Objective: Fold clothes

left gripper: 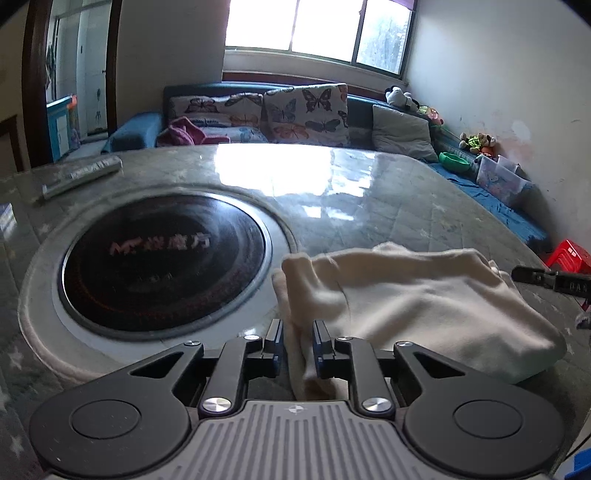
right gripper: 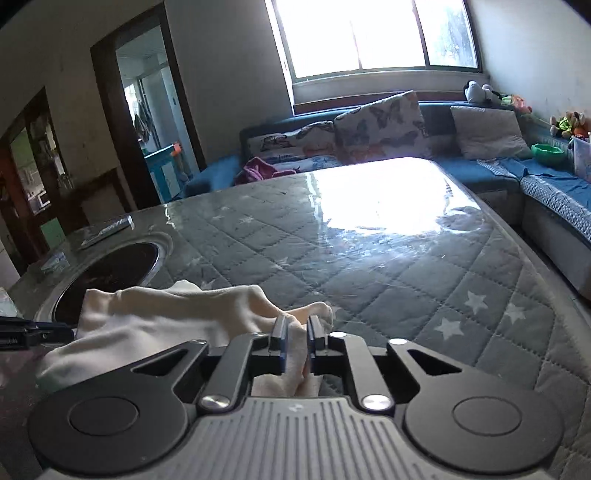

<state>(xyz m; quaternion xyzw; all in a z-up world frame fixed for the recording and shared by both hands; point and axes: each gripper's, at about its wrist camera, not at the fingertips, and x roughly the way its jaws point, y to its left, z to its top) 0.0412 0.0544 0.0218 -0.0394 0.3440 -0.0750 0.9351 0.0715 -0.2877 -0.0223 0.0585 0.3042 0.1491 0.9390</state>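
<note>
- the left gripper [left gripper: 297, 334] is pinched on one end of a cream garment [left gripper: 413, 306], with cloth bunched between its pads.
- the right gripper [right gripper: 296, 328] is clamped on the garment's other end, fabric filling the narrow gap.
- the garment lies crumpled between the two tools on the quilted, star-patterned table cover [right gripper: 424, 280], just beside the round black cooktop [left gripper: 162, 262] set into the table.
- a flat grey remote-like bar [left gripper: 81, 177] rests beyond the cooktop.
- farther back stands a blue sofa [right gripper: 491, 173] with butterfly cushions [left gripper: 306, 110], under a bright window [left gripper: 317, 26].
</note>
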